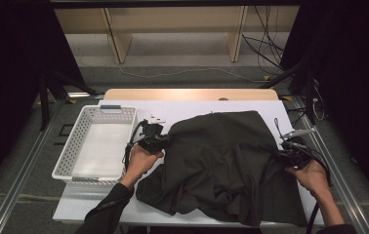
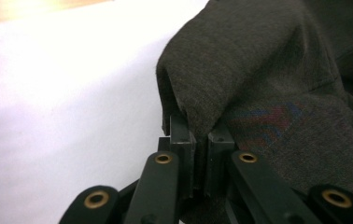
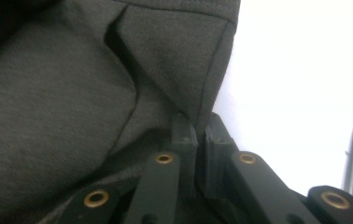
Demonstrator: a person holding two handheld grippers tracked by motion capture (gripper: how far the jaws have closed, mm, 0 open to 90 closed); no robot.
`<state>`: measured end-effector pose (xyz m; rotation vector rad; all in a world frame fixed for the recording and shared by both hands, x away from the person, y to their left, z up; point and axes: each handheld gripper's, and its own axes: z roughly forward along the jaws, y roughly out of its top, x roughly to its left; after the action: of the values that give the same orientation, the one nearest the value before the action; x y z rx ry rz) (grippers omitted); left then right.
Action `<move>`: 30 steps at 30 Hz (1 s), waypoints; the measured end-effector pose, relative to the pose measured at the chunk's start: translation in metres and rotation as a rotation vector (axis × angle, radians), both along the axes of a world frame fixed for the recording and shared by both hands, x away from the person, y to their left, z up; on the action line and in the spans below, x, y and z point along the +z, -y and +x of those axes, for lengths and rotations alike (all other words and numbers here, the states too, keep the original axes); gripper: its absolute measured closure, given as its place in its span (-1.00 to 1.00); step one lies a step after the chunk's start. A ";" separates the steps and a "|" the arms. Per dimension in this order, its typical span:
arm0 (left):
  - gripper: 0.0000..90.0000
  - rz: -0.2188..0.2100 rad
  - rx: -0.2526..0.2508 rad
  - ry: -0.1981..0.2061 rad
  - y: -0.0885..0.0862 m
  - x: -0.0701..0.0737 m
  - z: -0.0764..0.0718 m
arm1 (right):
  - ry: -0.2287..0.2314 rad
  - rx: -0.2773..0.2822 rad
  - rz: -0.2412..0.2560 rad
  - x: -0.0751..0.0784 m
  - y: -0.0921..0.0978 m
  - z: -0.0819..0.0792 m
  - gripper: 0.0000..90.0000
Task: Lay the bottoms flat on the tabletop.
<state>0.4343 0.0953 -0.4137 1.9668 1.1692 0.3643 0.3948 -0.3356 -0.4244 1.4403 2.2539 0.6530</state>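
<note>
High view showed the white table (image 1: pixel 182 109) with a dark grey garment (image 1: pixel 221 161) spread across its middle and right, rumpled, its lower edge near the person's side. No readable writing anywhere; the one marking was a faint patch of red and blue stripes (image 2: pixel 265 119) on the cloth, seen in the left gripper view, too blurred to read as a logo. A white perforated basket (image 1: pixel 77 141) sat on the table's left part, just beside the garment's left edge.

The left hand (image 1: pixel 141 161) came in from below, forearm angled up and inward, wrist bent toward the cloth's left edge. The right hand (image 1: pixel 309 175) reached in at the right edge, low to the table.

The left gripper (image 2: pixel 195 135) had its jaws pinched together on a raised fold of the garment's left edge. The right gripper (image 3: pixel 195 128) was likewise clamped, a hemmed corner of the fabric caught between its jaws, white table beyond.
</note>
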 end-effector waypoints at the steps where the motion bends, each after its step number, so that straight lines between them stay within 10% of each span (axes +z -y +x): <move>1: 0.87 0.003 -0.008 0.004 0.004 -0.002 -0.001 | -0.004 -0.005 -0.002 -0.002 0.004 -0.003 0.91; 11: 0.54 0.031 -0.020 -0.069 0.016 -0.023 0.001 | -0.050 -0.016 -0.022 -0.019 0.010 -0.015 0.83; 18: -0.02 -0.004 0.002 -0.092 -0.005 -0.007 -0.014 | 0.022 -0.030 0.098 0.000 0.014 -0.002 0.00; 26: -0.33 0.148 -0.133 -0.233 0.005 -0.033 -0.037 | -0.052 0.006 0.057 -0.019 -0.001 0.021 -0.25; 30: 0.16 0.155 -0.214 -0.289 0.012 -0.055 -0.040 | -0.110 0.009 0.041 -0.030 -0.006 0.023 0.15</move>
<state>0.3940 0.0831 -0.4684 2.3129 1.1177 0.0608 0.4175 -0.3294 -0.4541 1.5204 2.3443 0.6414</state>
